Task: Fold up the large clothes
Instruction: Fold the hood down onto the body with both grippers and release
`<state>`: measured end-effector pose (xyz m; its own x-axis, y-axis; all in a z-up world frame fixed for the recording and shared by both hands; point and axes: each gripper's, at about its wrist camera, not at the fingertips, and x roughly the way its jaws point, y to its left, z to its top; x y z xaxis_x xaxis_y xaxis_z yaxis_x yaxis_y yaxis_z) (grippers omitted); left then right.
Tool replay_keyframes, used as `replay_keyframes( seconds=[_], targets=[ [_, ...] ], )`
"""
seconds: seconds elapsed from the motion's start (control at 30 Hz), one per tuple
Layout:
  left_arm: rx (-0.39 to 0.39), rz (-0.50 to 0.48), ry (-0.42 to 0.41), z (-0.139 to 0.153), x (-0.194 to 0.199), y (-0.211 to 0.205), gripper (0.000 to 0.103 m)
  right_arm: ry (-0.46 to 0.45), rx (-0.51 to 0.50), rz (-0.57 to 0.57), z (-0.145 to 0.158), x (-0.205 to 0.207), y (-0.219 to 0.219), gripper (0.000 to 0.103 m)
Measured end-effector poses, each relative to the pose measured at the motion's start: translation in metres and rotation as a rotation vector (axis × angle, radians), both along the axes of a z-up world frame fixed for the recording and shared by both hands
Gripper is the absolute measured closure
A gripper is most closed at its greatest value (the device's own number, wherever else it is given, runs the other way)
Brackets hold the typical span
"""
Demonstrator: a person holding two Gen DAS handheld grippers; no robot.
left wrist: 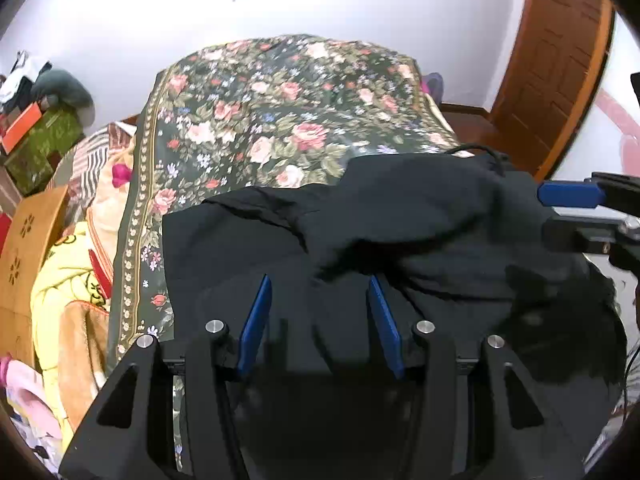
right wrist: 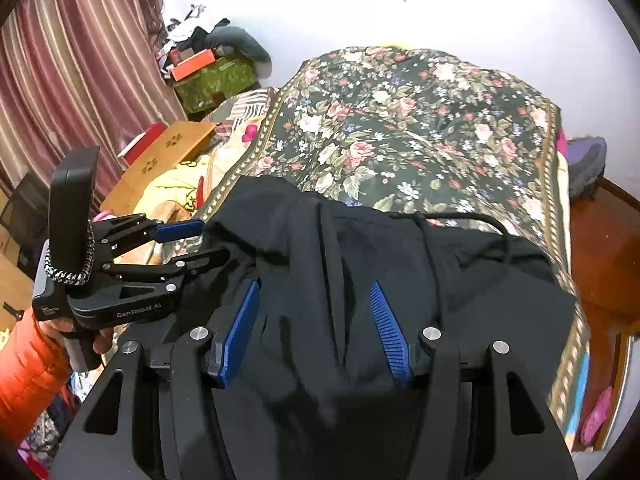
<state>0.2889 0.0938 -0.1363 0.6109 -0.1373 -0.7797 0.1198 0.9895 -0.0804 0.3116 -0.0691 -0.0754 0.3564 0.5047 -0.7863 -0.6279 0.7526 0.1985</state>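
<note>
A large black garment (left wrist: 400, 224) with a drawstring lies bunched on the near end of a bed with a floral cover (left wrist: 280, 112). My left gripper (left wrist: 318, 284) is open, its blue fingers spread over the garment's near left part. My right gripper (right wrist: 314, 290) is open too, with dark cloth lying between and beneath its blue fingers (right wrist: 386, 328). In the right wrist view the left gripper (right wrist: 200, 240) shows side-on at the garment's left edge (right wrist: 248, 216), jaws apart. The right gripper's blue fingertip (left wrist: 568, 194) shows at the garment's right edge in the left wrist view.
Left of the bed lie yellow and striped blankets (left wrist: 68, 288), a wooden board (right wrist: 168, 152) and a green box with clutter (right wrist: 216, 80). A curtain (right wrist: 68, 60) hangs at the left. A wooden door (left wrist: 556, 60) and brown floor (right wrist: 600, 248) are to the right.
</note>
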Motion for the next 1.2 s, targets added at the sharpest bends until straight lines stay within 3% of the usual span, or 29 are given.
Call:
replay_keyframes(
  seconds=[0.07, 0.13, 0.2, 0.27, 0.3, 0.43, 0.7, 0.87, 1.03, 1.2],
  targets=[
    [-0.031, 0.004, 0.007, -0.005, 0.009, 0.005, 0.055, 0.012, 0.008, 0.005, -0.006, 0.006, 0.004, 0.049],
    [-0.062, -0.009, 0.006, -0.008, 0.014, 0.005, 0.068, 0.025, 0.016, 0.01, -0.011, 0.01, 0.006, 0.049],
    [-0.087, -0.035, 0.009, -0.009, 0.017, 0.002, 0.083, 0.04, 0.042, 0.021, -0.016, 0.013, 0.008, 0.058],
    [-0.081, -0.051, -0.008, -0.006, 0.017, -0.003, 0.09, 0.057, 0.057, 0.031, -0.015, 0.012, 0.008, 0.076],
    [-0.076, -0.061, -0.022, -0.004, 0.015, -0.006, 0.094, 0.061, 0.074, 0.035, -0.014, 0.01, 0.006, 0.078],
    [-0.062, -0.072, -0.073, 0.011, 0.0, -0.011, 0.098, 0.052, 0.121, 0.035, -0.004, 0.002, -0.003, 0.089],
    [-0.057, -0.134, -0.133, 0.049, -0.059, -0.026, 0.098, -0.005, 0.114, 0.075, 0.025, -0.05, -0.026, 0.09],
    [-0.018, -0.158, -0.091, 0.047, -0.091, -0.039, 0.097, 0.0, 0.053, 0.098, 0.021, -0.08, -0.033, 0.09],
    [0.008, -0.17, -0.008, 0.033, -0.117, -0.046, 0.079, 0.034, -0.025, 0.095, 0.02, -0.101, -0.039, 0.086],
    [0.015, -0.155, -0.092, 0.059, -0.141, -0.037, 0.057, 0.007, 0.018, 0.096, 0.046, -0.108, -0.05, 0.083]
  ],
)
